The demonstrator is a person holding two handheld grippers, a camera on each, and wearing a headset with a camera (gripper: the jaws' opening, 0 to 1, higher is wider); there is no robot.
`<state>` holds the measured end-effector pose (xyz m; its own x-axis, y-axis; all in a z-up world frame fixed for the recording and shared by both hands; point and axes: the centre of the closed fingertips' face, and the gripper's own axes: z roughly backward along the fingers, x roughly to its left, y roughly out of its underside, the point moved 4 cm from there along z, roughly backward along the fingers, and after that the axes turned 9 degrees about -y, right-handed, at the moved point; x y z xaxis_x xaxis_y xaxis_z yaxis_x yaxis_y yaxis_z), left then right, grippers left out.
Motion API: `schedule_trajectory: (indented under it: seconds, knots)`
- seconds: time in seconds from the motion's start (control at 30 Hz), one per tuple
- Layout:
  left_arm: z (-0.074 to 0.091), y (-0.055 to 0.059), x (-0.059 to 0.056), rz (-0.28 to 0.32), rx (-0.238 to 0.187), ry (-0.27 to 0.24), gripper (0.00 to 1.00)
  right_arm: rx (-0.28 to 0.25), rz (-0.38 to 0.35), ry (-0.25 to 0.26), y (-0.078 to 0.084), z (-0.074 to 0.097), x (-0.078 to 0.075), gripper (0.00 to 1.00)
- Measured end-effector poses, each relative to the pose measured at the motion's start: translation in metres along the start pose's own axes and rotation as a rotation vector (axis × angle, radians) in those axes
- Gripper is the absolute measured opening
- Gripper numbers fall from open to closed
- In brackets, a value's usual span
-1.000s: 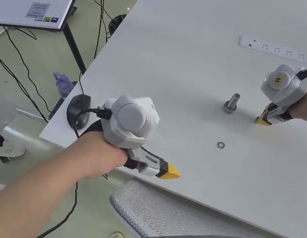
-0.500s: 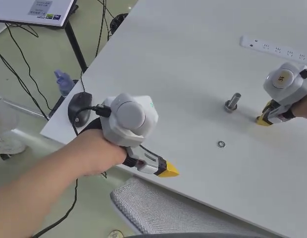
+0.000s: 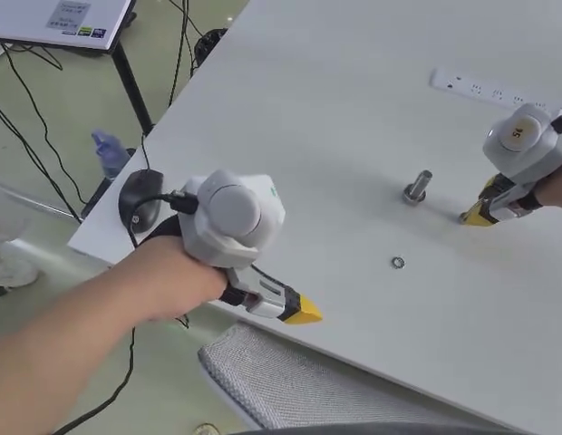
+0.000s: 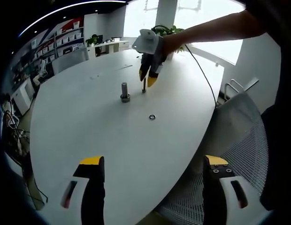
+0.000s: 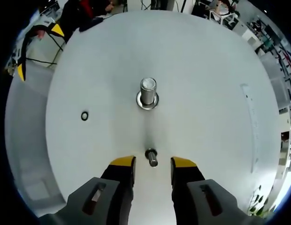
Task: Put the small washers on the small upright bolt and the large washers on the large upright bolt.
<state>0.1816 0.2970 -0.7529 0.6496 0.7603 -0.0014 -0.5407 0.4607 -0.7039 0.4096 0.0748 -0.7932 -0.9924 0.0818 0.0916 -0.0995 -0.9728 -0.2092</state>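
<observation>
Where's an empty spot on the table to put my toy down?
The big bare patch lies between the mouse, the power strip and the large bolt. There's also room on the near side of the loose washer. It's crowded by the right gripper, close to the small bolt and the large bolt.

The large bolt (image 3: pixel 417 187) stands upright on the table (image 3: pixel 335 100). Just to its right stands the small bolt (image 5: pixel 151 157), between the parted jaw tips of the right gripper (image 3: pixel 474 217), touching neither. 1 loose washer (image 3: pixel 398 263) lies flat on the table, nearer the person than both bolts. A power strip (image 3: pixel 485 91) lies beyond them. The left gripper (image 3: pixel 304 314) hangs over the table's near edge, above a chair (image 3: pixel 299 385). A mouse (image 3: pixel 139 197) sits at the table's left corner.
</observation>
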Motion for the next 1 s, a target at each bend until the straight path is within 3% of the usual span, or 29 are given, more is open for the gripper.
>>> schedule_trajectory:
  seconds: [0.3, 0.7, 1.0]
  knots:
    - [0.005, -0.011, -0.002, -0.001, -0.025, -0.008, 0.85, -0.014, 0.004, 0.016, -0.006, 0.018, 0.015, 0.31]
    - [0.005, -0.012, -0.008, -0.001, -0.028, 0.002, 0.85, -0.021, 0.019, 0.008, -0.011, 0.023, 0.027, 0.31]
    - [0.007, -0.016, -0.005, -0.003, -0.038, -0.009, 0.85, -0.039, 0.027, -0.006, -0.015, 0.021, 0.05, 0.31]
